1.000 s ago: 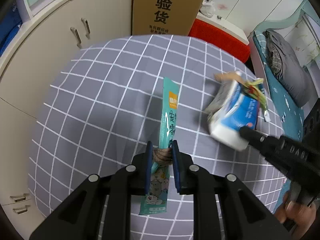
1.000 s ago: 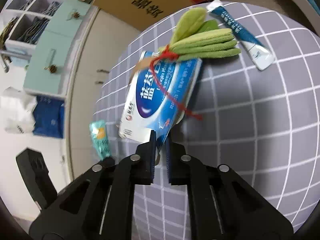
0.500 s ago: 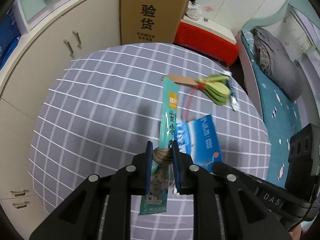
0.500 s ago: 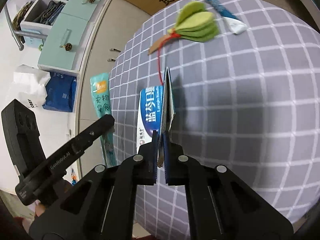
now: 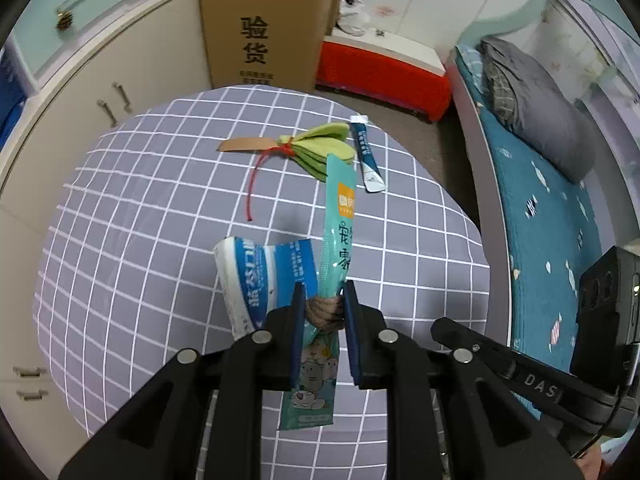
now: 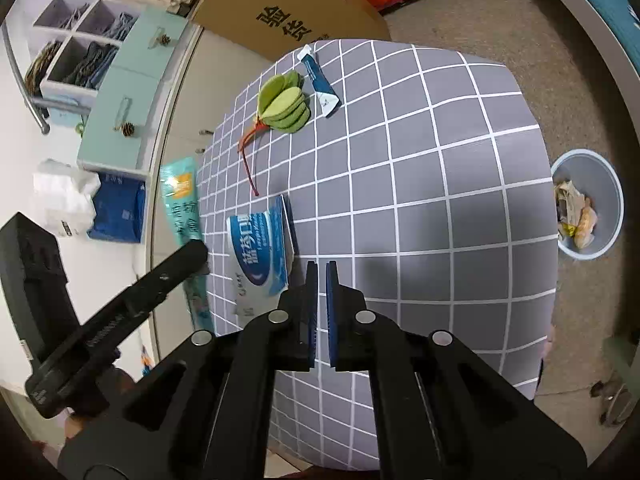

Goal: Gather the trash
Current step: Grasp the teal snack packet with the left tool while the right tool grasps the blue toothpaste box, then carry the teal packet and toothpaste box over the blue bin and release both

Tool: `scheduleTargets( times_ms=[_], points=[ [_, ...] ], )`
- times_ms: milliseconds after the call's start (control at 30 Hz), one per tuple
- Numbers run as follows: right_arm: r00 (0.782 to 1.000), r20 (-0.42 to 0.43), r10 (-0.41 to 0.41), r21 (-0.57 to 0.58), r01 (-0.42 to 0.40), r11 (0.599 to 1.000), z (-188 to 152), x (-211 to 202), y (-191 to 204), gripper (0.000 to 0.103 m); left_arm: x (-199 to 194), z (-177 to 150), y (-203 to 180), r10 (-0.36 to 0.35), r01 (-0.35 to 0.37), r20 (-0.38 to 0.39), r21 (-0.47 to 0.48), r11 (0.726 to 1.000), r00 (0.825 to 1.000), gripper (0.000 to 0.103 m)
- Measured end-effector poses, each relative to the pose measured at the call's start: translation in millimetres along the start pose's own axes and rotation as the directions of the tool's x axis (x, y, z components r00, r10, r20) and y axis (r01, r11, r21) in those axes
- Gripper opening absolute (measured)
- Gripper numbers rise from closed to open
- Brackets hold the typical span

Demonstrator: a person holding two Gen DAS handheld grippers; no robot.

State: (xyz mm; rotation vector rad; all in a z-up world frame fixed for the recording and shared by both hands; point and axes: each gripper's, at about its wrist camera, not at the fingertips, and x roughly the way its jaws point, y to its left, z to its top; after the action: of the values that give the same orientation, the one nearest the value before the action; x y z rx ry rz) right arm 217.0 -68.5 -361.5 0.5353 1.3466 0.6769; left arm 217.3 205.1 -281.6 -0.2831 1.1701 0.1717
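Note:
My left gripper (image 5: 321, 300) is shut on a long teal snack wrapper (image 5: 338, 220) and holds it upright above the grey checked table (image 5: 140, 208); the wrapper also shows in the right wrist view (image 6: 180, 200). A blue and white empty package (image 5: 264, 280) sits on the table just left of the left gripper, also in the right wrist view (image 6: 260, 256). My right gripper (image 6: 321, 276) is shut and empty, just right of that package. A small blue sachet (image 5: 366, 152) and green felt leaves with a red string (image 5: 324, 144) lie at the far side. A trash bin (image 6: 588, 208) stands on the floor at the right.
A tall cardboard box (image 5: 264, 24) and cream cabinets (image 5: 100, 72) stand behind the table. A red box (image 5: 384, 72) and a bed with a blue cover (image 5: 552, 184) are to the right. The table edge (image 6: 548, 200) drops off near the bin.
The right gripper carried the blue and white package off the leaves toward the near side, then let it go; it now rests on the table. Both grippers pulled back and higher.

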Motion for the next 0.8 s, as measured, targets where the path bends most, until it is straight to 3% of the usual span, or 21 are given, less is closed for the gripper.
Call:
scheduleTargets(
  times_ms=[100,133,233,700,733,767,800],
  points=[
    [1.000,-0.016,-0.001,-0.014,0.001,1.000,-2.3,5.6,3.1,0.006,-2.5,-4.7,8.8,0.016,-0.017,-0.005,-0.030,0.999,1.000,0.018],
    [1.000,-0.023,-0.004,-0.022,0.004,1.000,-3.2,8.8,6.1,0.012,-2.8,-5.8,12.1,0.020,-0.020,-0.007,-0.038,0.999,1.000,0.018],
    [1.000,-0.027,-0.012,-0.043,0.011,0.999,-4.7,17.8,14.6,0.052,-0.6,-5.3,27.1,0.028,-0.029,-0.016,-0.065,0.997,0.999,0.018],
    [0.996,-0.074,-0.049,-0.050,0.046,0.998,1.3,109.2,66.4,0.052,20.2,2.2,104.3,0.017,-0.021,-0.083,-0.048,0.999,0.996,0.018],
    [0.995,-0.076,-0.056,-0.052,0.052,0.997,1.6,111.9,67.6,0.045,21.3,1.6,106.1,0.015,-0.019,-0.087,-0.046,0.999,0.996,0.018],
    [0.994,-0.082,-0.076,-0.062,0.071,0.996,2.2,114.6,68.4,0.032,22.6,2.3,108.1,0.014,-0.018,-0.089,-0.043,0.999,0.996,0.018],
    [0.992,-0.093,-0.091,-0.069,0.084,0.994,2.4,117.5,68.7,0.027,23.3,3.0,109.2,0.011,-0.015,-0.090,-0.042,0.999,0.996,0.018]
  ],
)
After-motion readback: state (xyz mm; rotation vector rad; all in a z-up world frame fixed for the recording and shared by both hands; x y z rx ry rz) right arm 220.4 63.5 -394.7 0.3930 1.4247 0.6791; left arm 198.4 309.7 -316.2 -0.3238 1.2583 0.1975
